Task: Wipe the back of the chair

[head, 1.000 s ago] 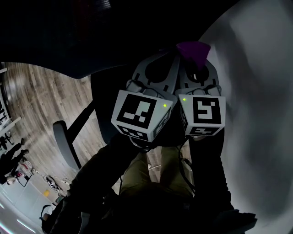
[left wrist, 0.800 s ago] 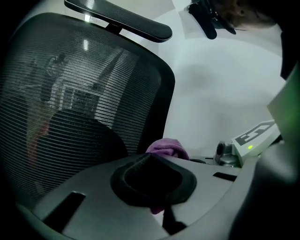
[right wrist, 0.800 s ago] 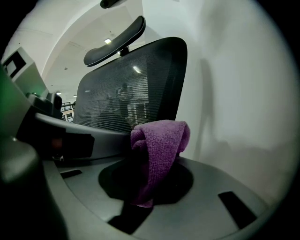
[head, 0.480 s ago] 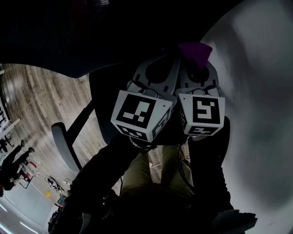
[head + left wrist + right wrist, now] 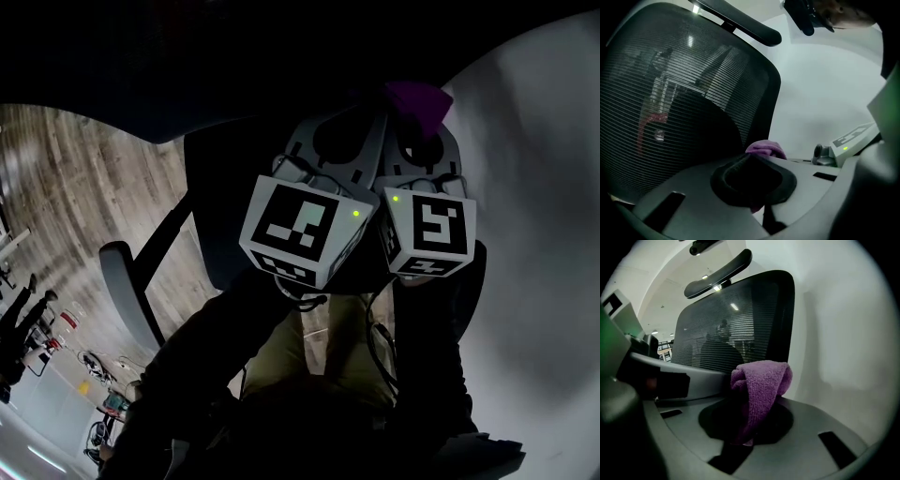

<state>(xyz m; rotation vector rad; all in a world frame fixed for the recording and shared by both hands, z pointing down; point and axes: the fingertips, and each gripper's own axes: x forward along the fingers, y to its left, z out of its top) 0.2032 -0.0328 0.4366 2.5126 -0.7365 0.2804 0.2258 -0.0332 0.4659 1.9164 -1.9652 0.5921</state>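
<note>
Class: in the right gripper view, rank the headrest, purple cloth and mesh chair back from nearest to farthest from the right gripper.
1. purple cloth: pinched in the jaws of the right gripper.
2. mesh chair back: directly behind the cloth.
3. headrest: above the back, upper left.

Both arms out front in dark sleeves [image 5: 211, 342], left gripper [image 5: 754, 180] and right gripper [image 5: 747, 423] side by side, almost touching — each with jaws clamped on the purple cloth [image 5: 761, 376].
</note>
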